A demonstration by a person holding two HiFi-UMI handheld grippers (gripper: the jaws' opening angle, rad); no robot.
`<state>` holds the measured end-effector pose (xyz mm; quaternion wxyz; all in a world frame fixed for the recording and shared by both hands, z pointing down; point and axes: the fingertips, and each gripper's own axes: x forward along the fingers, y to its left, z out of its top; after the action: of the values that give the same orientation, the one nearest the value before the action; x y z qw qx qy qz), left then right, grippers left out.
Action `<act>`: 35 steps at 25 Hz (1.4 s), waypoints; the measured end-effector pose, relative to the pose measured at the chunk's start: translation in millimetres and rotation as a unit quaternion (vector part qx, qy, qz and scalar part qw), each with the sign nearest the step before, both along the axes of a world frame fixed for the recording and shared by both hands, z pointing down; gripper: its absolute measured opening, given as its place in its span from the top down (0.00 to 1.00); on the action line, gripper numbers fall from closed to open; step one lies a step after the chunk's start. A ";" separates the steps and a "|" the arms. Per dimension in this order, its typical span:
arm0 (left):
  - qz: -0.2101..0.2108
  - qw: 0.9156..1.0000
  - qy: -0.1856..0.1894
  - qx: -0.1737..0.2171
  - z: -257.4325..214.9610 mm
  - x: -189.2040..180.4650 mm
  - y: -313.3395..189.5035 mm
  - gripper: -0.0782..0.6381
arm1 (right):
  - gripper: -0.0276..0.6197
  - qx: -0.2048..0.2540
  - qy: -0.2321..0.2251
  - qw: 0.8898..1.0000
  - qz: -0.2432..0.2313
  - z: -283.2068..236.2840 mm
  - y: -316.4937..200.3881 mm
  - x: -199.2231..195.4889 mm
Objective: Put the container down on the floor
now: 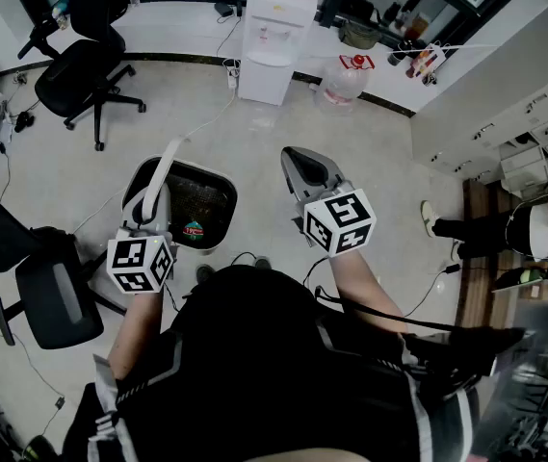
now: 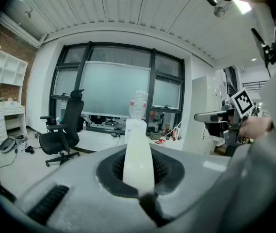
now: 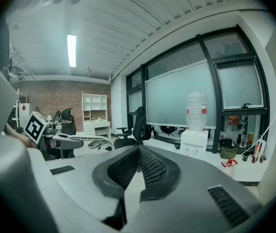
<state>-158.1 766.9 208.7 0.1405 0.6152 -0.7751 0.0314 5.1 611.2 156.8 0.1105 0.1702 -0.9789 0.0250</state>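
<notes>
Both tools have their jaws together. The left tool (image 1: 150,210) clamps the white handle (image 2: 138,149) of the container (image 1: 230,205), which sits directly beneath it, so the move is straight down to the floor (image 1: 254,133). The right tool (image 1: 298,162) is empty alongside.

Office, swivel chairs (image 1: 86,75), water dispenser (image 1: 274,41), tall windows (image 2: 118,89)

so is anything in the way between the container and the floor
Nothing visible. The container is held by its white handle in the left gripper's shut jaws. Only thin cables lie on the floor nearby, and a black chair stands clear. The spot right under the container is hidden.
</notes>
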 end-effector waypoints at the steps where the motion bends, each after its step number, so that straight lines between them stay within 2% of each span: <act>1: -0.001 1.000 0.000 0.001 -0.5 -0.7 -0.6 0.88 | 0.95 0.000 -0.001 1.000 0.001 -0.2 -1.1 -0.5; 16: 0.008 1.000 -0.001 0.000 -2.4 -0.8 -2.8 0.88 | 0.95 -0.005 -0.010 1.000 0.005 -1.1 -1.2 -4.2; 20: 0.021 1.000 0.000 0.001 -1.9 -4.0 -5.2 0.88 | 0.94 0.018 -0.003 1.000 0.004 -4.1 4.1 -9.0; 35: 0.113 0.993 0.017 0.018 9.5 -17.7 -26.3 0.88 | 0.94 -0.001 0.024 0.995 0.095 18.9 15.3 -14.3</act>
<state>-175.8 740.6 218.2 0.1385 0.7017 -0.6985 0.0225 -9.2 626.6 175.7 0.1312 0.2630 -0.9553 0.0319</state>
